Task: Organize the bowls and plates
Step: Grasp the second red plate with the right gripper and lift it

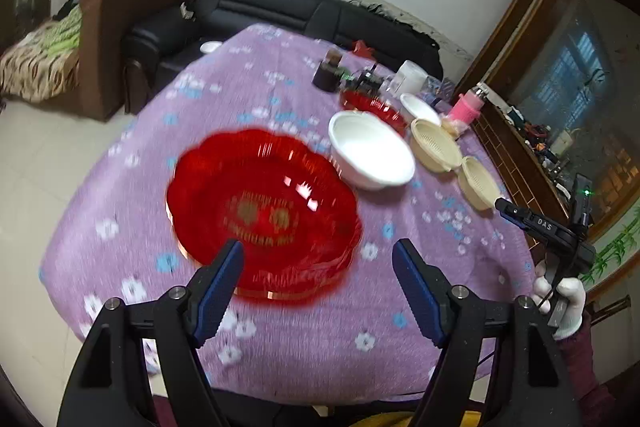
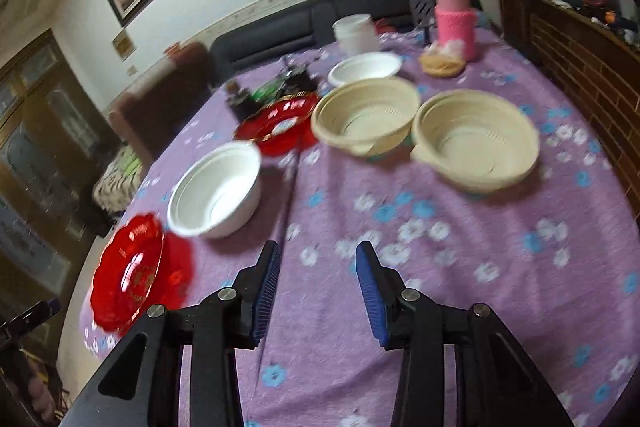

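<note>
Round table under a purple flowered cloth point(image 2: 460, 267), seen from both wrist views. Two red translucent scalloped plastic plates: the near red plate point(image 1: 264, 211) lies flat at the cloth's near-left edge; the far red plate point(image 2: 280, 125) lies toward the middle, beside a cluster of small dark items. Two white round bowls: the near white bowl point(image 2: 216, 187) stands between the two red plates; the far white bowl point(image 2: 366, 67) stands behind the cream pair. Two cream ribbed plastic bowls point(image 2: 366, 113) point(image 2: 476, 143) with pouring lips stand side by side, apparently touching. A pink-sleeved bottle point(image 2: 454, 23) stands at the far edge.

Left gripper point(image 1: 318, 259): blue pads wide apart, holding nothing, above the near red plate. Right gripper point(image 2: 316, 267): pads partly apart, holding nothing, over bare cloth; a white-gloved hand point(image 1: 560, 301) carries it.
</note>
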Demonstrator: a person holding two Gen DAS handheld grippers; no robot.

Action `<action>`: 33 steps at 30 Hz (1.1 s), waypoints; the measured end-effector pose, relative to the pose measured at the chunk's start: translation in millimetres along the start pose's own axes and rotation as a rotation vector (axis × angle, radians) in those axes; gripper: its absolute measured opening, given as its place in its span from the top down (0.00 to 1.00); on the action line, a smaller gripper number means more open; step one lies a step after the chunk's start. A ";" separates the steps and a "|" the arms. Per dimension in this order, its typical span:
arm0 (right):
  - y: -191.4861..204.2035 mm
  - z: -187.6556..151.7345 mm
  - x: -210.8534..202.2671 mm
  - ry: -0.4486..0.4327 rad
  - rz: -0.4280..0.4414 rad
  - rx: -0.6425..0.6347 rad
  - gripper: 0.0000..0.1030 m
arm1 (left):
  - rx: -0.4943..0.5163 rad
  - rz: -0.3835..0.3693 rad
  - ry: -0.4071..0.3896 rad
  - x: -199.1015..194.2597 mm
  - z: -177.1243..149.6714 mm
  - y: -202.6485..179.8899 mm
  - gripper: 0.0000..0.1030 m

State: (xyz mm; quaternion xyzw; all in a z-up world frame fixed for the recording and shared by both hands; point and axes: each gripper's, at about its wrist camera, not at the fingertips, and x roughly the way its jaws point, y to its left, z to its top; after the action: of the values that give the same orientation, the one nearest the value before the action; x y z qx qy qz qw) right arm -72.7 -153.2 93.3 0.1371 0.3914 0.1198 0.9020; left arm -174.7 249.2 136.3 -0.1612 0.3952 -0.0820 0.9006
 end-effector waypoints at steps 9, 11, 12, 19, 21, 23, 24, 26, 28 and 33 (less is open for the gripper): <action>22.8 85.4 23.1 0.026 0.022 -0.007 0.58 | 0.078 -0.015 0.035 30.5 104.6 -30.5 0.24; 28.1 107.5 46.4 0.060 0.036 0.007 0.58 | 0.076 -0.022 0.053 54.1 132.4 -35.9 0.25; 30.4 122.0 64.8 0.093 0.048 0.013 0.58 | 0.081 -0.017 0.064 67.6 145.6 -38.7 0.24; 37.3 183.4 157.9 0.185 -0.002 -0.037 0.58 | 0.049 -0.036 0.210 178.4 200.7 -47.4 0.25; 37.1 192.6 184.5 0.225 -0.021 -0.043 0.58 | 0.020 -0.034 0.239 213.6 208.2 -44.1 0.25; 35.3 197.4 203.3 0.233 -0.046 -0.062 0.59 | -0.025 -0.053 0.276 247.7 212.4 -39.3 0.25; 36.0 199.4 213.3 0.240 -0.060 -0.076 0.59 | -0.055 -0.059 0.295 265.0 213.4 -36.5 0.25; 34.3 202.7 232.7 0.259 -0.082 -0.085 0.59 | -0.105 -0.070 0.332 294.8 215.2 -30.6 0.25; 31.6 204.1 248.8 0.284 -0.079 -0.072 0.59 | -0.121 -0.061 0.366 320.9 215.7 -30.0 0.25; 34.7 200.3 281.5 0.317 -0.123 -0.115 0.57 | -0.126 -0.076 0.424 363.9 218.0 -36.3 0.31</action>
State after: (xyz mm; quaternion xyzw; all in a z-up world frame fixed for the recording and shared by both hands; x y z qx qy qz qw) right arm 258.7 -60.6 47.0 0.0406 0.5287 0.1068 0.8411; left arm 230.9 164.3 38.3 -0.2109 0.5736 -0.1232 0.7819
